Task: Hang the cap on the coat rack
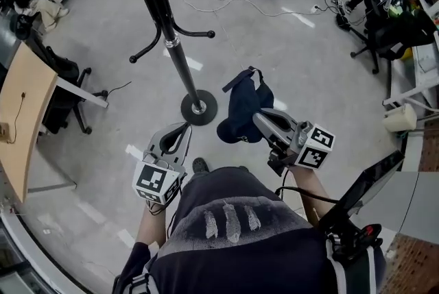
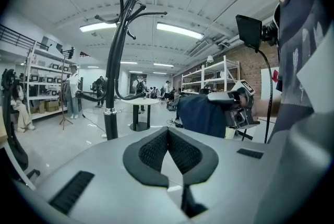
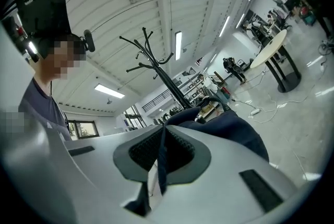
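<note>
The dark blue cap (image 1: pixel 241 111) is hanging in the middle of the head view, just right of the coat rack's round foot. The right gripper (image 1: pixel 259 118) is pinching its edge between closed jaws, so the cap is dangling free, ready for a hook. The coat rack (image 1: pixel 167 29) is standing at the upper left. The left gripper (image 1: pixel 184 129) is hovering at the lower left with its jaws together on nothing. It is probably not needed for this.

Bright ceiling strip lights (image 2: pixel 180 30); fisheye edges curve and darken
</note>
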### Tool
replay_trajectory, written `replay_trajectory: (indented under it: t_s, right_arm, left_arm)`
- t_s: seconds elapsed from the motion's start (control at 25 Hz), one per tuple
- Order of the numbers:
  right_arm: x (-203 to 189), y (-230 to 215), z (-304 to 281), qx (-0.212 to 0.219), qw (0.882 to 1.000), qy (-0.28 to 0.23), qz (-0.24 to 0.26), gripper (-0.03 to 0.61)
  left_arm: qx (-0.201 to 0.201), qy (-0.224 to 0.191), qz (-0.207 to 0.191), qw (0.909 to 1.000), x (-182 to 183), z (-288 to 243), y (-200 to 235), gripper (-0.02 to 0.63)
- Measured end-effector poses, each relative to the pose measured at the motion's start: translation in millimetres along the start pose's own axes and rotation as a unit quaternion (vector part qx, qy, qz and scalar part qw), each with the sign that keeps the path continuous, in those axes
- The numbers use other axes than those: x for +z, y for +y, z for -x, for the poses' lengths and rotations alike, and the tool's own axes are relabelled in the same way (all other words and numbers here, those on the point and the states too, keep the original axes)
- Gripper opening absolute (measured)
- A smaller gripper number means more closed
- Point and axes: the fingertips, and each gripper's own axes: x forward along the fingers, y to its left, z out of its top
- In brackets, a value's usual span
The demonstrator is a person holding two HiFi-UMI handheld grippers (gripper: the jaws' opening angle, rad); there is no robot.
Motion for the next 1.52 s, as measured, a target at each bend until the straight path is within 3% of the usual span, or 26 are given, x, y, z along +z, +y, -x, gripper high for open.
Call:
replay_trajectory:
  t_s: [0.36,0.56,0.68,0.92,1.52]
  right_arm:
    - [9.3,14.1,-19.3,-0.024,0.998,-0.052,0.035,0.014]
    - [4.8,11.9,-12.1,-0.016,0.997,-0.042,0.058,0.014]
    - [10.9,7.6,-18.4,-0.003,0.997,-0.036,0.068,0.014]
    - [50.5,-12.2,-60.4,0.015,0.997,-0.007,0.070,0.014]
    - [55.8,-35.5,-89.2,0.067,0.993,0.050,0.085,0.014]
  left_arm:
    - [-0.035,-0.004,-0.012,0.9993,-7.2,9.8,30.8,0.001]
    - [-0.041,0.001,-0.008,0.9991,-25.5,3.0,19.5,0.000]
    - [-0.033,0.000,-0.008,0.9994,-24.5,-2.3,22.6,0.000]
    - [-0.013,-0.001,-0.002,0.9999,15.4,-23.1,52.5,0.002]
    - [0.039,0.005,0.012,0.9991,8.8,-26.4,52.4,0.002]
